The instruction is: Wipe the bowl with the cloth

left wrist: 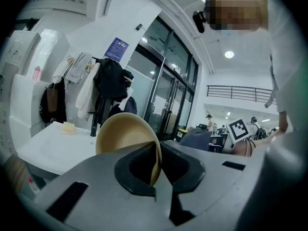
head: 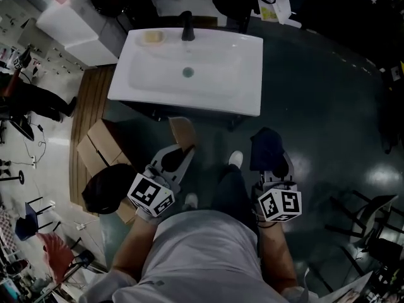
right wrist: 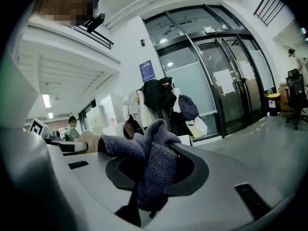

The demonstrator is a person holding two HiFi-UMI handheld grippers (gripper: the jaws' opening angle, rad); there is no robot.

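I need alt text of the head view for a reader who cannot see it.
From above, a person holds a tan bowl in the left gripper and a dark cloth in the right gripper, apart, before a white sink.

The bowl [left wrist: 120,134] is tan, the cloth [right wrist: 154,167] grey-blue, the sink [head: 246,74] white.

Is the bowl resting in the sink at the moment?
No, the left gripper holds the bowl by its rim, short of the sink.
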